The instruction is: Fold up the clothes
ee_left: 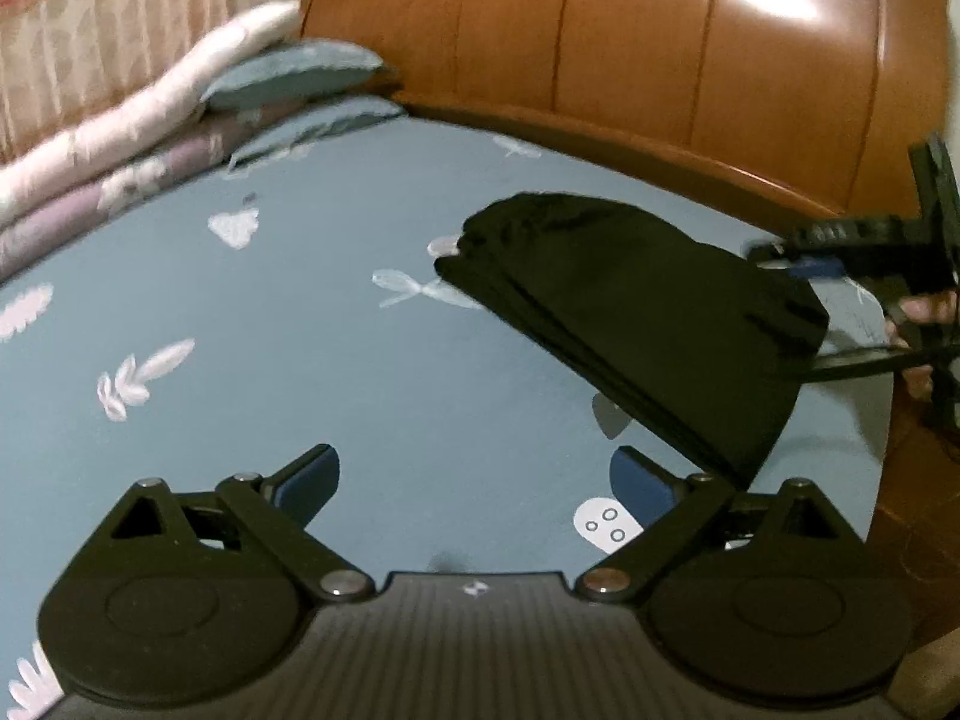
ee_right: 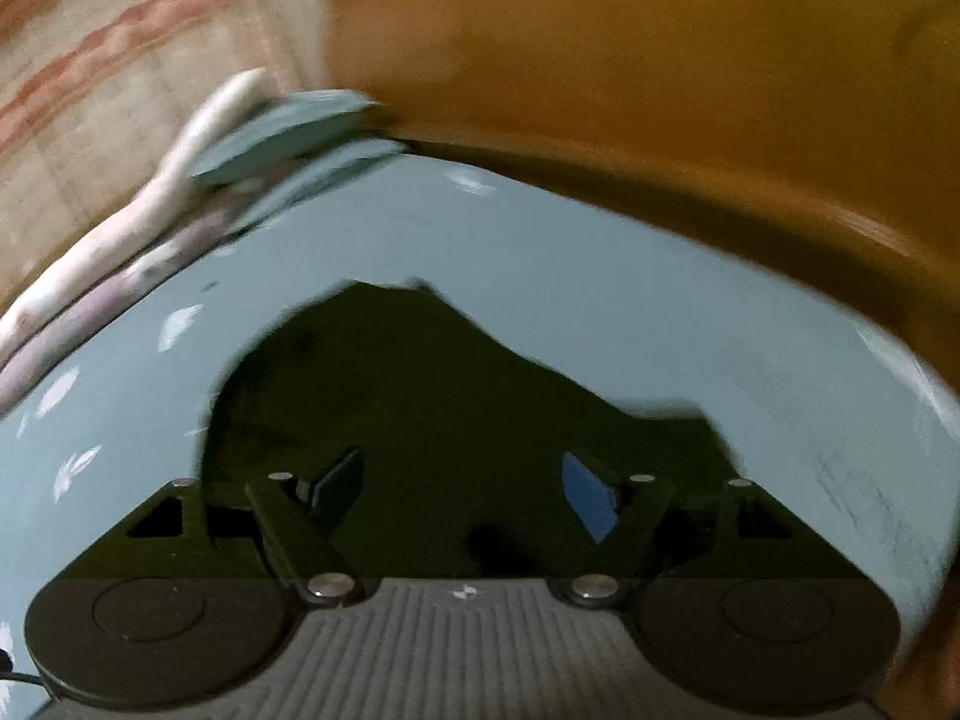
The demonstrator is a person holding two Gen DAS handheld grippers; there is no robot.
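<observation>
Folding looks nearly done: black garment (ee_left: 630, 312) lies in a compact stack on the bed (ee_left: 300, 330). I have left gripper (ee_left: 474, 480) and right gripper (ee_right: 462, 492) jaws spread, pinching nothing.

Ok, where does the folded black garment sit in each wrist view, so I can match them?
Left wrist: black garment right of centre on the blue sheet, beyond the open left gripper.
Right wrist: it fills the lower centre, behind the open right gripper.
Shared landmark: wooden headboard.
</observation>
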